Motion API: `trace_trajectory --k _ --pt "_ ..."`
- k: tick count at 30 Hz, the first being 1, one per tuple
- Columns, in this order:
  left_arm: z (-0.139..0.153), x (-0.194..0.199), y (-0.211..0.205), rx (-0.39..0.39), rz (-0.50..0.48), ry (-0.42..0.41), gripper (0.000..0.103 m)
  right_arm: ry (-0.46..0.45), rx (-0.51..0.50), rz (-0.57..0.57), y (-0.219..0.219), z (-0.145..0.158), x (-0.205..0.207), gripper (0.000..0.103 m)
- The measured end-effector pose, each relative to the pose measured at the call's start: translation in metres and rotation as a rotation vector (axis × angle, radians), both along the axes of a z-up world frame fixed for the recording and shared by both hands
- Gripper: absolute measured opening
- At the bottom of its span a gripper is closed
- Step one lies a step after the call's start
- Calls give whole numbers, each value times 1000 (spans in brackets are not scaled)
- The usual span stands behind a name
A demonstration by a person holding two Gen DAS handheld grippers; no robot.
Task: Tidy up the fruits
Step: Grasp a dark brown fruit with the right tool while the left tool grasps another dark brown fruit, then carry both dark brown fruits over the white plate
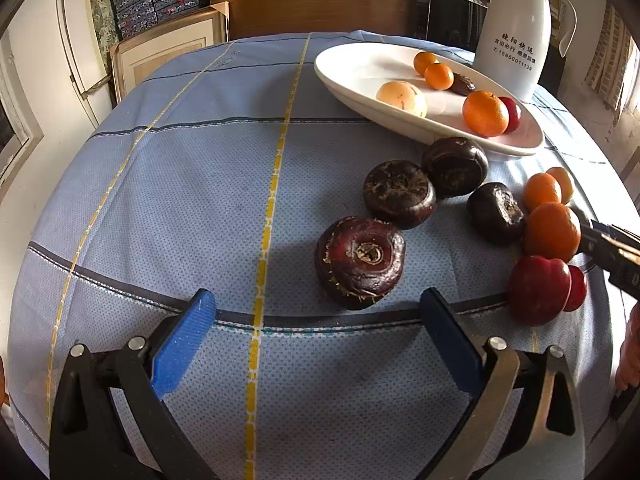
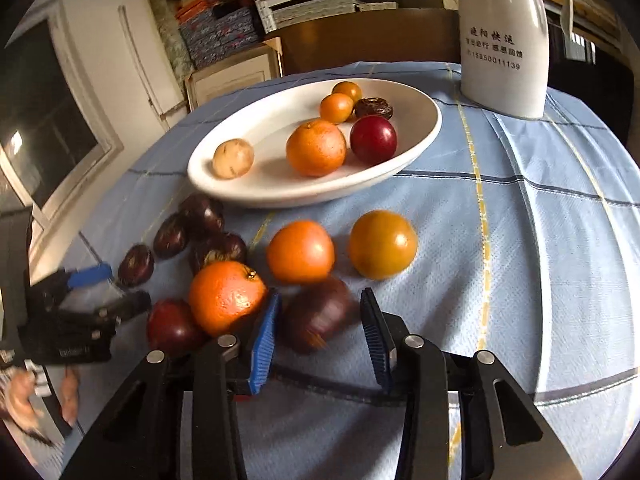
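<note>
Blue checked cloth [image 1: 180,200] covers the counter, its left half free. Left hand-held gripper [image 1: 318,312] stands wide; right hand-held gripper [image 2: 320,312] sits narrow around a blurred dark fruit [image 2: 316,314], near the white dish [image 2: 224,184].

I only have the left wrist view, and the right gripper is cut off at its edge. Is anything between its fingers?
Observer: Yes. A dark fruit, blurred, sits between the right gripper pads, which look pressed against its sides.
Operator: What is half hidden behind the far orange on the cloth?
Observer: A round amber fruit, whole, standing apart from that orange.
Operator: And the red thing behind the big orange in the dish?
Observer: A whole red plum, lying close to the right-hand rim of the white dish.
</note>
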State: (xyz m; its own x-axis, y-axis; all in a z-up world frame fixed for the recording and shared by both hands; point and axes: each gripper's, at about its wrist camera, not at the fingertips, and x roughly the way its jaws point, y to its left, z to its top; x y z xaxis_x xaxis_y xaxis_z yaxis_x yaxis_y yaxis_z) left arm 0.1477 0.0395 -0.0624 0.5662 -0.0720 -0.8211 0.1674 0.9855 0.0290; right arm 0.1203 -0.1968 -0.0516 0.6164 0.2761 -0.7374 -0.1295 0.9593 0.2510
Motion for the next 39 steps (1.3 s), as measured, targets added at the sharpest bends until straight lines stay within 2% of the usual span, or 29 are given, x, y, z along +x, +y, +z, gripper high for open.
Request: trace_trajectory --k 4,12,17,19,21,23,26,30,34,39 --pt "0 0 0 1 0 0 99 6 36 9 -2 -2 0 34" --pt "3 13 -9 52 -4 -29 98 5 -28 38 8 0 -5 34" --pt "5 18 -7 0 -28 -29 74 6 -21 37 9 0 -6 34" --pt "7 14 -8 -2 -54 -42 53 6 -17 37 8 -1 -6 34" --pt "9 8 -11 2 -75 -53 42 8 -6 32 6 -1 -7 34" --pt "9 4 -12 6 -79 -59 42 10 1 25 4 -1 -8 33" --pt "17 -3 -11 -43 -93 -84 42 -4 20 2 -3 2 -11 33" --pt "44 -7 -15 -84 -107 -162 42 -86 70 -34 -16 22 -17 33" --pt "69 22 -27 -111 -116 -172 42 -124 136 -53 -27 38 -8 33" --pt "88 75 -44 -143 -111 -173 42 -139 132 -70 -31 60 34 33"
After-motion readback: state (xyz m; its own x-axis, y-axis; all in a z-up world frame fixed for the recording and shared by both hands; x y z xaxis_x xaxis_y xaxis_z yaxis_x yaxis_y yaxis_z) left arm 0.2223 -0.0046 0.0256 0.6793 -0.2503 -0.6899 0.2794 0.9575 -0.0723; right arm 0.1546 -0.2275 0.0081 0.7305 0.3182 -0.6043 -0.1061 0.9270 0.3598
